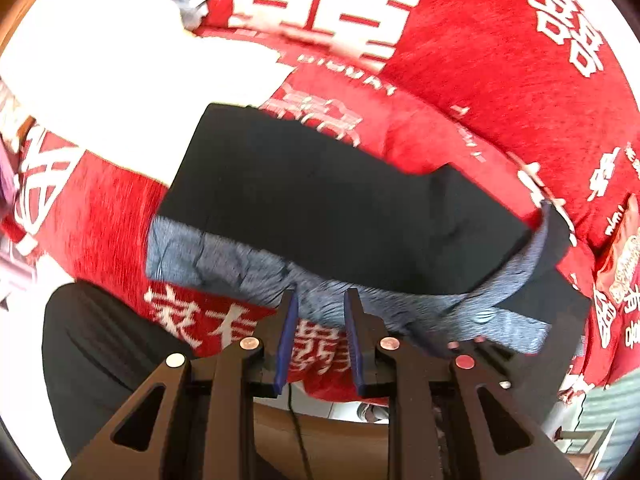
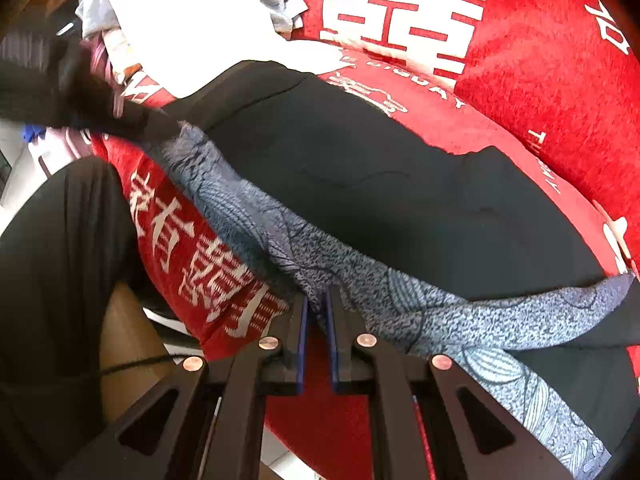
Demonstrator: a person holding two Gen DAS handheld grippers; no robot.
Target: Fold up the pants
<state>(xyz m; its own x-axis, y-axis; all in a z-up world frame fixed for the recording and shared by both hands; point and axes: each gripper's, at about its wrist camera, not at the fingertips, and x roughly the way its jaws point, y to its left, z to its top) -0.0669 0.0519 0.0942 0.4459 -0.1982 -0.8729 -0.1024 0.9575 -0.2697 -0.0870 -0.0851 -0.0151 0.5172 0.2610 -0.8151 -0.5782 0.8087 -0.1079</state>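
Black pants [image 1: 320, 200] with a blue-grey patterned band lie across a red blanket [image 1: 480, 80] printed with white characters, the band running along the blanket's near edge. At the left, the left gripper [image 1: 320, 308] stands slightly parted, its blue pads empty just off the band's hem, having apparently let go. To the right, the right gripper [image 2: 316, 304] is pinched nearly closed on the patterned band at the near edge, cloth caught between its pads. The garment appears doubled over once, leg on leg, into a long flat strip; judging by its length, at least one crosswise fold remains, and the band still twists at the right end. A person's dark-clad leg [image 2: 60, 280] stands beside the blanket's left corner.
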